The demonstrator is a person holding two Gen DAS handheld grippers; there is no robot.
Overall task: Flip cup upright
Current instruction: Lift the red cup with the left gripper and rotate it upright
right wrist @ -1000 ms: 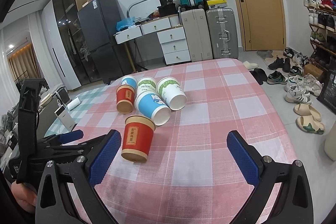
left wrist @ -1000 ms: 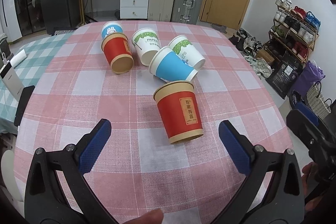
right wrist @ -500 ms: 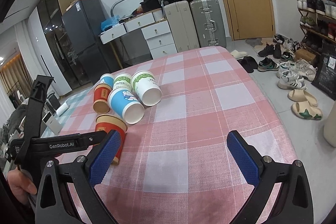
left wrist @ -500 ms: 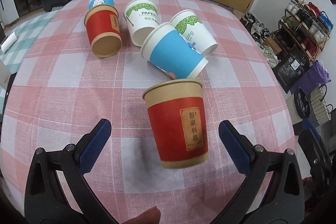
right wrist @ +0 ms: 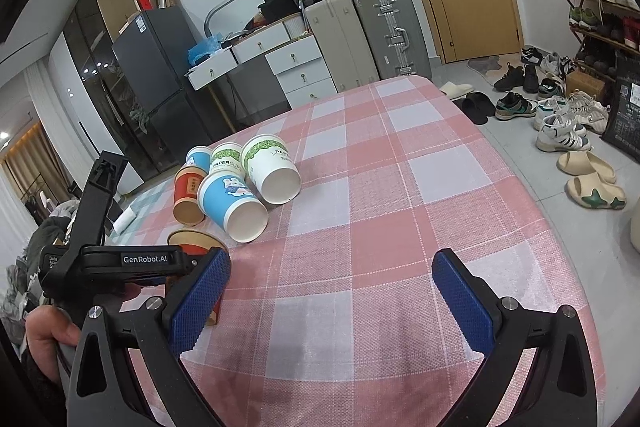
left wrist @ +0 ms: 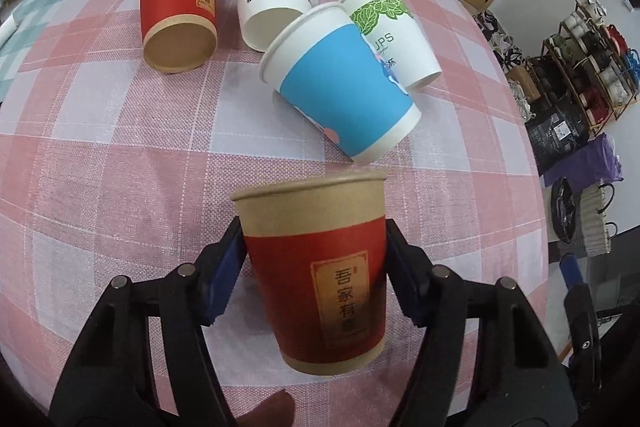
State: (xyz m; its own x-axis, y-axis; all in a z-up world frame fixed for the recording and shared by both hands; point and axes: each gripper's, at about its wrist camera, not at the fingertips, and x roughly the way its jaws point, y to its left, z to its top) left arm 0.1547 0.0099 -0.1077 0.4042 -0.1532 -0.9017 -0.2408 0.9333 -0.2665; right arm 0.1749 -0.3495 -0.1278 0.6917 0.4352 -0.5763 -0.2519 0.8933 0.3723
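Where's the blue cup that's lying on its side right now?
In the left wrist view the blue cup lies mid-table, just beyond the red cup held in the left gripper, against a green-leaf white cup.

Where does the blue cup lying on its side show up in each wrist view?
Left wrist: blue cup lies right of centre, above the red cup held in the left tongs.
Right wrist: blue cup lies left of centre, mouth toward the camera.
Shared landmark: the leaning "PAPER" cup.
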